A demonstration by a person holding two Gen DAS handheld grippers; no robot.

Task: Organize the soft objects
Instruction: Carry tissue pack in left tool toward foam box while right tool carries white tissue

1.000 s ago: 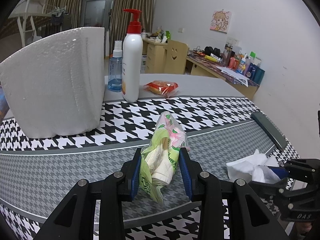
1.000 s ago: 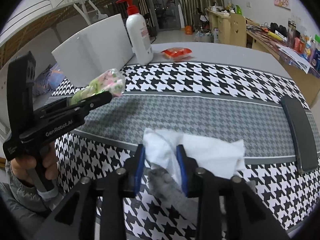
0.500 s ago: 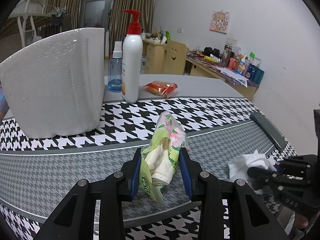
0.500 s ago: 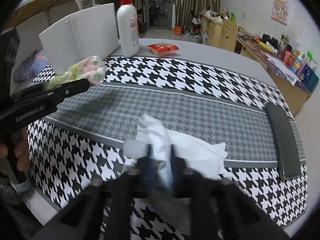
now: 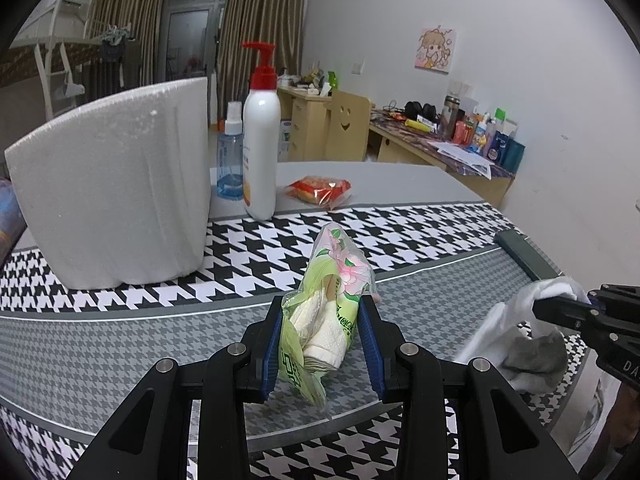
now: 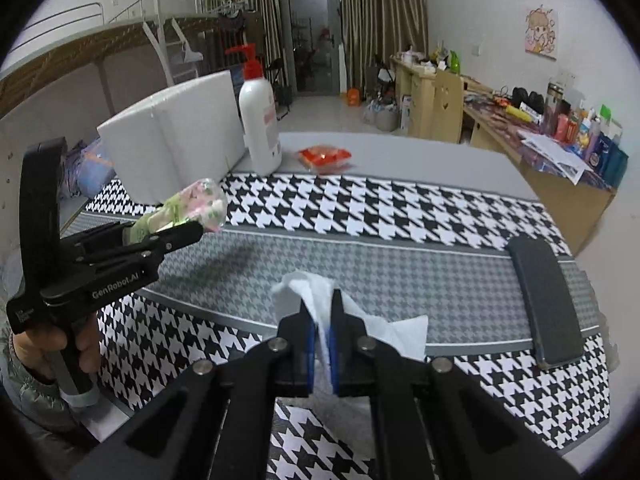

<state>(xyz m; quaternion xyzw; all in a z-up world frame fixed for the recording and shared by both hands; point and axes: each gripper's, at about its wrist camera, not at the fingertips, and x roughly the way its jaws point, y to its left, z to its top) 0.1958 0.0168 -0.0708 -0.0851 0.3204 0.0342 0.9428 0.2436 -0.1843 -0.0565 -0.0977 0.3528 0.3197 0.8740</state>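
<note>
My left gripper (image 5: 323, 322) is shut on a green flowered tissue pack (image 5: 332, 280) and holds it above the grey band of the table; it also shows in the right wrist view (image 6: 188, 204). My right gripper (image 6: 322, 320) is shut on a crumpled white tissue (image 6: 312, 292) and lifts it off the cloth near the table's front edge. The same tissue (image 5: 520, 320) hangs at the right of the left wrist view.
A white foam box (image 5: 116, 184) stands back left beside a white pump bottle (image 5: 262, 152) and a blue spray bottle (image 5: 230, 160). A red snack pack (image 5: 320, 190) lies behind. A dark flat case (image 6: 546, 300) lies at the table's right edge.
My right gripper has closed tighter on the white tissue and raised it off the table. My left gripper has held still with the tissue pack.
</note>
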